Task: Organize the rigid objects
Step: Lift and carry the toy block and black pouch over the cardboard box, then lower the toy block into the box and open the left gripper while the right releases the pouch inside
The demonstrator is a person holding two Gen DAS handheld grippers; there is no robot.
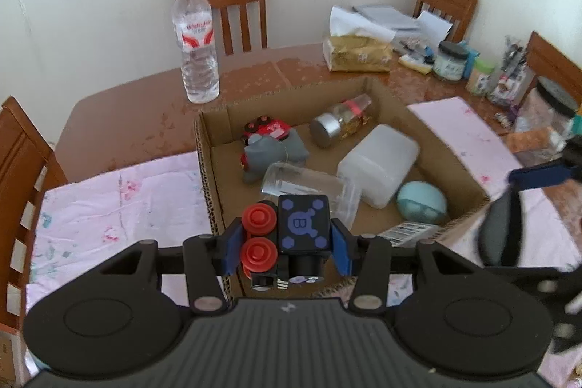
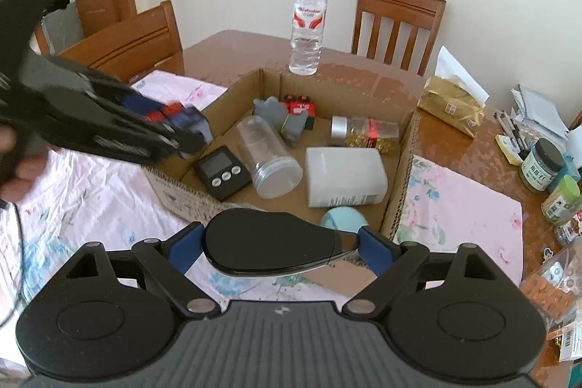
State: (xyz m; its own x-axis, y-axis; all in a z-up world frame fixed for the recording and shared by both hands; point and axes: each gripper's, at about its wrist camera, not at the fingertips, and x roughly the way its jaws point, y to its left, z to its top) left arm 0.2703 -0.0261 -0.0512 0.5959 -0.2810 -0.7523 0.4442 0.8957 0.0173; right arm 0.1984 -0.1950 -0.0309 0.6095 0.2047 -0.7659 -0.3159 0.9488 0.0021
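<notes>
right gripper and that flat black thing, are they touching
Touching: in the right wrist view both blue pads of the right gripper press the ends of the flat black object, holding it above the cardboard box.

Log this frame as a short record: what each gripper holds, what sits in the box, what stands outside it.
left gripper: shut on a black toy with red knobs
right gripper: shut on a flat black oval object
box: clear jar, white container, timer, gold-filled jar, grey toy, teal ball
outside box: water bottle upright on the table
</notes>
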